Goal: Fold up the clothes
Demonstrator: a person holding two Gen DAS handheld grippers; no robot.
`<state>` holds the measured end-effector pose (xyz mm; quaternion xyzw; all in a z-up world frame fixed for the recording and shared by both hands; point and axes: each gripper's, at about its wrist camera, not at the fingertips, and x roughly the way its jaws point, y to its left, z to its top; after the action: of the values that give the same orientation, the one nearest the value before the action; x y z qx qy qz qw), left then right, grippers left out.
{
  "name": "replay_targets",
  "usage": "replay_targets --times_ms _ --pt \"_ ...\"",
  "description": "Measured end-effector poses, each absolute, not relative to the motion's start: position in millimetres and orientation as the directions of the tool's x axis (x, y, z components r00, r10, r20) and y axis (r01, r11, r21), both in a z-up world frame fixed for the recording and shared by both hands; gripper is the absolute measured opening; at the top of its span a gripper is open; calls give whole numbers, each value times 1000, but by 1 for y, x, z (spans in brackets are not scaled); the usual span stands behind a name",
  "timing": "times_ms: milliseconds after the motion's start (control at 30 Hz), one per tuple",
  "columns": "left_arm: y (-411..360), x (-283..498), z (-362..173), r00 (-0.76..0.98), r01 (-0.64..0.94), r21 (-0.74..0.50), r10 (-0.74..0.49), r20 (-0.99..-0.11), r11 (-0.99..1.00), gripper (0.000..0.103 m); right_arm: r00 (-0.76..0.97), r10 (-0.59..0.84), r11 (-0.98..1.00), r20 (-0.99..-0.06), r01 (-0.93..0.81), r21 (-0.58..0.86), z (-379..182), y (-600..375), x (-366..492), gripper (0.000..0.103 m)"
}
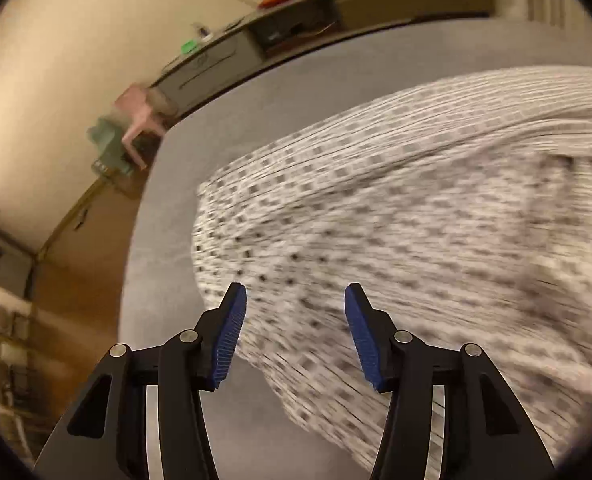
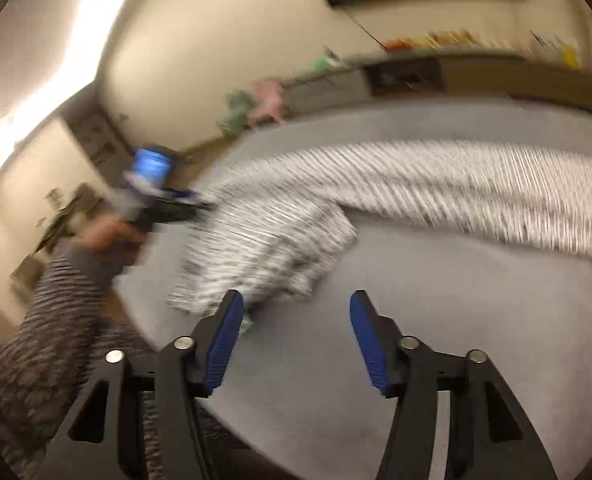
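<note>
Both hand-held grippers w/ jaws apart, nothing between: left hand-held gripper (image 1: 295, 334) over checked garment (image 1: 416, 220) (blurred), right hand-held gripper (image 2: 297, 340) over grey bench (image 2: 436, 320).

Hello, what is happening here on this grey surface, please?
A person holds a gripper in each hand over a checked cloth spread on a grey surface. The left gripper and the right gripper are both open, holding nothing. The cloth is still rumpled, not neatly folded.

blurred: checked garment (image 1: 396, 240) | cut off right | left tongs (image 2: 187, 204) smeared
</note>
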<state>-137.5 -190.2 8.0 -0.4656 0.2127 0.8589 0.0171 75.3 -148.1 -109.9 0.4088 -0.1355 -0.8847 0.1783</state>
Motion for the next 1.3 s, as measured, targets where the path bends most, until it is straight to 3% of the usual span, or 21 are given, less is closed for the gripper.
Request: replay_targets --times_ms 100,233,333,367,433,533,667,800,833,900,967,1100,1167,1300 --pt "-167 -103 10 -559 -345 303 -64 -826 -888 55 -533 -347 -937 -771 158 312 -154 -157 36 58" --pt "-152 -72 -16 -494 -449 256 -1 -870 -856 55 -559 -277 -956 -782 239 169 -171 -186 5 58" --pt "-154 -71 -46 -426 -480 258 -34 -904 -838 56 -557 -273 -944 -784 313 106 -175 -217 -12 56" --pt "-154 -72 -47 -433 -480 260 -31 -901 -838 56 -564 -258 -938 -784 341 63 -175 -228 -14 31" --pt "-161 -79 -46 -412 -457 241 -36 -910 -856 56 -585 -211 -918 -783 393 -46 -174 -247 -14 3" --pt "-177 -78 -48 -414 -426 280 -90 -906 -860 57 -616 -131 -917 -776 373 -141 -161 -239 -9 2" --pt "-195 -77 -48 -414 -395 327 -151 -898 -859 57 -750 57 -938 -659 185 -292 -100 -168 33 2" --pt "-209 -83 -52 -425 -349 451 -290 -857 -821 57 -829 353 -879 -434 -135 -458 -38 -102 94 2" --pt "-213 -85 -54 -426 -334 487 -332 -842 -807 57 -826 406 -866 -392 -211 -453 -28 -87 107 2" --pt "-220 -90 -58 -417 -302 548 -409 -812 -780 57 -814 425 -889 -395 -292 -354 -21 -49 126 12" --pt "-227 -94 -60 -396 -267 578 -459 -795 -771 57 -795 329 -942 -509 -318 -111 -26 -1 136 51" --pt "-227 -91 -46 -410 -234 524 -405 -817 -819 56 -777 6 -846 -629 -340 412 -61 92 154 51" --pt "-220 -85 -32 -442 -238 454 -320 -838 -859 56 -765 -40 -780 -642 -377 499 -75 118 164 51" --pt "-193 -78 -22 -475 -336 361 -175 -862 -870 56 -737 -62 -721 -673 -433 541 -99 129 157 55"
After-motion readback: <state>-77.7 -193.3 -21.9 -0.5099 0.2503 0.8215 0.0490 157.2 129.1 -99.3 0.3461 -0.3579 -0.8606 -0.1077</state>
